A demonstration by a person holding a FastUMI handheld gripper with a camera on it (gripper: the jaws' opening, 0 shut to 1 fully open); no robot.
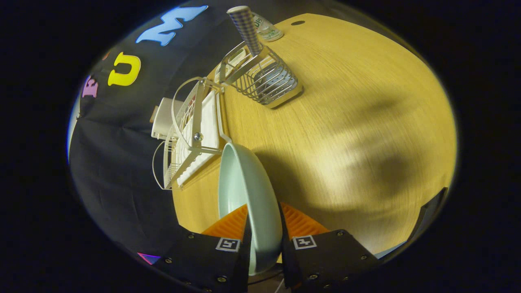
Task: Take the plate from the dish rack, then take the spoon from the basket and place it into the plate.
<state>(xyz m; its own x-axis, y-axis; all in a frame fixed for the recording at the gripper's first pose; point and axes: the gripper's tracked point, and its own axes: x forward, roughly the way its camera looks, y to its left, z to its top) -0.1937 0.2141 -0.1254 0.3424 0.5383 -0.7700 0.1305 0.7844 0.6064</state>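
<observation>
Beside the dish rack, pale plate on edge, gripped on both faces by claw; beyond rack, wire basket upon worktop.

green print on the clear cup — too blurred to read — no other text.

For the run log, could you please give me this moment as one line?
gripper: shut on plate | plate: out of rack, on edge above table | spoon: in basket | next: set plate down
</observation>
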